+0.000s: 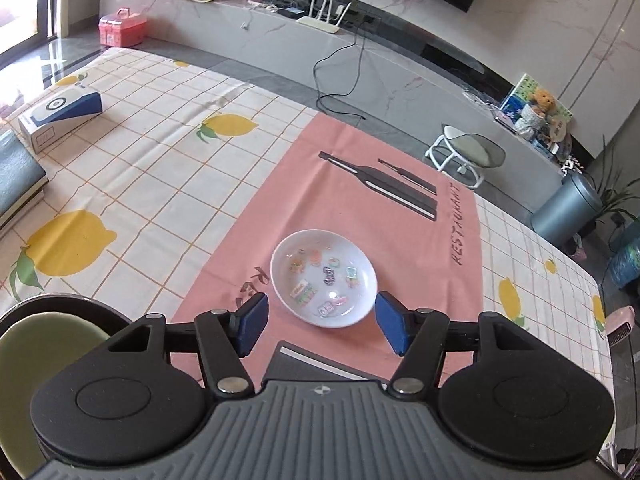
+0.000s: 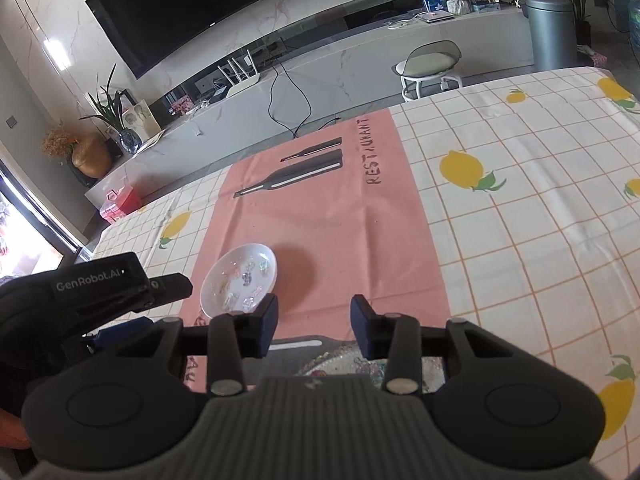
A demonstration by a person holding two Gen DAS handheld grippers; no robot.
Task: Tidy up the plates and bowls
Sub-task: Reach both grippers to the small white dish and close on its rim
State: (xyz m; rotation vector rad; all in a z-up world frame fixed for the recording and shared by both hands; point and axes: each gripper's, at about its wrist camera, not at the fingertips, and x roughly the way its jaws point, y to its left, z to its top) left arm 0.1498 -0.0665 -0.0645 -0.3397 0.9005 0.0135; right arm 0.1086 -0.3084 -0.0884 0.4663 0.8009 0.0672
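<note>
1. White bowl [image 1: 324,279] with coloured stickers inside, sitting on the pink placemat [image 1: 360,200] spread over the lemon-print worktop [image 1: 140,168].
2. Left gripper [image 1: 322,322] hovering just short of the bowl's near rim, jaws spread wide, gripping nothing.
3. Right gripper [image 2: 314,322] hanging beside the bowl, jaws partly spread, empty.
4. Patterned plate [image 2: 340,364] lying partly hidden beneath the right gripper.

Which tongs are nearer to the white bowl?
Left. The left tongs stand open just before the bowl; the right tongs stand open beside it, further off.
</note>
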